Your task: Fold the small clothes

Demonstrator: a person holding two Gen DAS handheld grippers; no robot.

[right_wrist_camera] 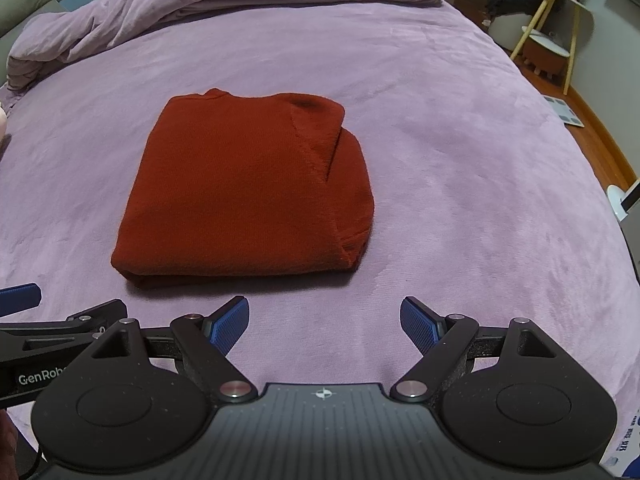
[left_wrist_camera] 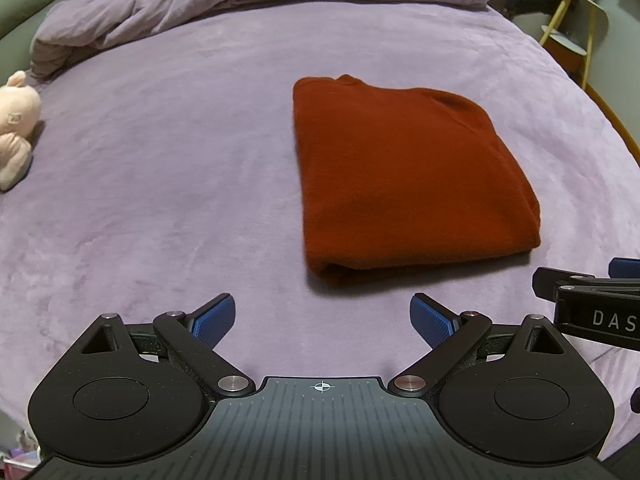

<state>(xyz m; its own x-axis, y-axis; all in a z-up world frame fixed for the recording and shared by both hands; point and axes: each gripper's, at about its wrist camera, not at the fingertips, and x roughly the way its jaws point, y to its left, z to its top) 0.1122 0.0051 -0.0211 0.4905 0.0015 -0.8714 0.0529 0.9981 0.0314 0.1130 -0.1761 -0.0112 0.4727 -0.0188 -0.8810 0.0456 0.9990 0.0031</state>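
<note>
A rust-red knitted garment (left_wrist_camera: 404, 176) lies folded into a neat rectangle on the purple bed cover (left_wrist_camera: 180, 184). It also shows in the right wrist view (right_wrist_camera: 244, 196), with a folded layer visible along its right side. My left gripper (left_wrist_camera: 322, 314) is open and empty, just in front of the garment's near edge and apart from it. My right gripper (right_wrist_camera: 324, 320) is open and empty, in front of the garment's near right corner. Each gripper's side shows at the edge of the other view.
A bunched purple duvet (left_wrist_camera: 248, 4) lies along the far side of the bed. A pink plush toy (left_wrist_camera: 16, 128) sits at the left edge. A yellow-legged side table (right_wrist_camera: 556, 20) and floor items stand beyond the bed's right edge.
</note>
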